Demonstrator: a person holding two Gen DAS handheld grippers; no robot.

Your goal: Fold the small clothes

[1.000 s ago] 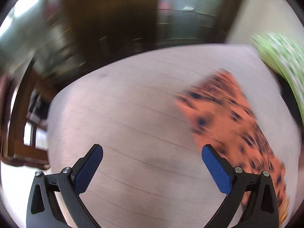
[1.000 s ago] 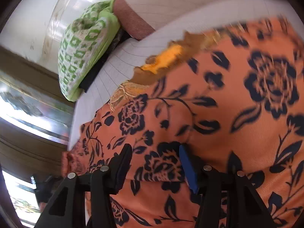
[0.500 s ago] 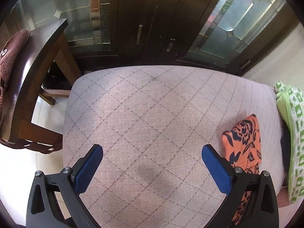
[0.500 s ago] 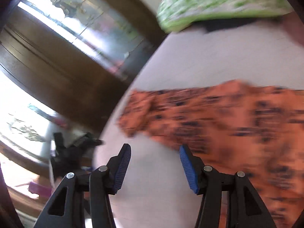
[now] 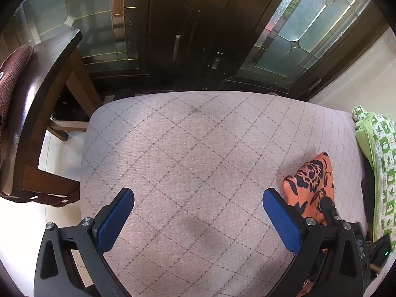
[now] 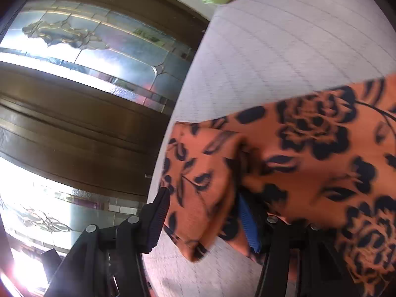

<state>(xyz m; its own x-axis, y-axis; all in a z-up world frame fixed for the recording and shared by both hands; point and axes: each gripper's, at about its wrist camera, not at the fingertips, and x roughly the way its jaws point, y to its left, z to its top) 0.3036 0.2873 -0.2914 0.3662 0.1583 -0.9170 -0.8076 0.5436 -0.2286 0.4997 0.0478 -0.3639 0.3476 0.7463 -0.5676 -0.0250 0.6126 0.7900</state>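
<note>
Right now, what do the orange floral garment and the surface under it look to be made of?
The orange floral garment looks like thin, matte woven fabric, perhaps cotton or rayon: it drapes in soft folds between the closing right gripper pads. The quilted mattress cover looks like padded textile, matte pinkish-grey, with stitched diamond lines and a pebbled weave.

I am viewing one small garment, orange cloth printed with dark navy roses and leaves. In the right wrist view it is lying rumpled across the quilted surface from centre toward 3 o'clock, one folded corner drooping toward 6 o'clock. In the left wrist view it is showing at about 4 o'clock.
</note>
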